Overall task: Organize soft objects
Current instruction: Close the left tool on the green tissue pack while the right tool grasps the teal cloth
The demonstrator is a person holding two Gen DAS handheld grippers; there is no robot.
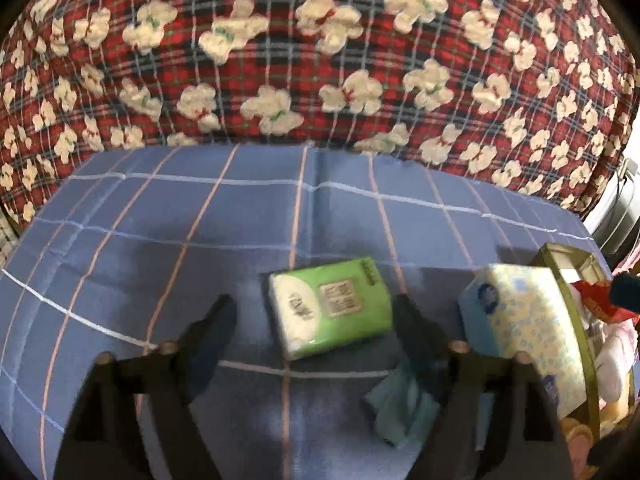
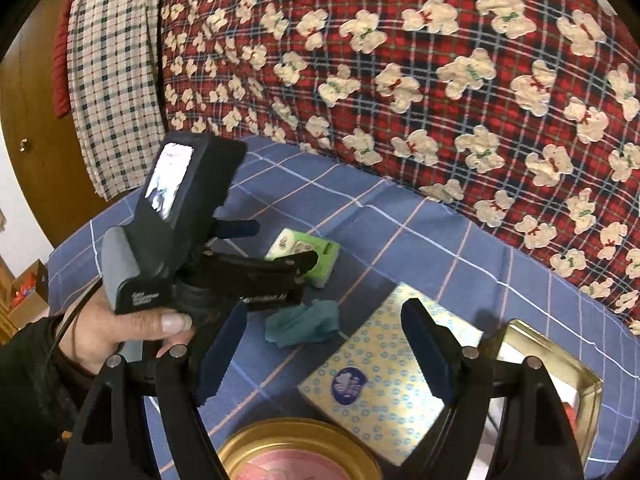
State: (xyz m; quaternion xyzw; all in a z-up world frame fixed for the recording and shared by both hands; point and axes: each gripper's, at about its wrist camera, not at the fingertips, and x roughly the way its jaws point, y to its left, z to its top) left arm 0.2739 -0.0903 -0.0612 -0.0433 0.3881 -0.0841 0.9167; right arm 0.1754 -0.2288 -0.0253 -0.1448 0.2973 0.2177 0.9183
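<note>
The left gripper point(image 1: 314, 312) is spread wide, its jaws set either side of the green tissue pack point(image 1: 330, 308) without any contact seen; nothing is held. From the right wrist view the same tool is seen hovering over that pack, carried by the person's left hand point(image 2: 120, 332). The right gripper point(image 2: 328, 344) is likewise wide apart and empty, poised above the blue-and-yellow tissue pack point(image 2: 384, 392), which it straddles but does not appear to touch.

Both packs lie flat on the blue checked sheet point(image 1: 160, 240), with a crumpled teal cloth point(image 2: 302, 322) between them. The gold tin point(image 1: 584, 328) stands just beside the larger pack, and pink and red soft items are already seen inside it, so it is judged to be the collecting place. A round gold lid point(image 2: 296, 448) is seen at the near edge, probably set aside to keep the tin accessible. The wide spread is judged to suit the breadth of the packs, and the green one appears to be lined up for the next pick.
</note>
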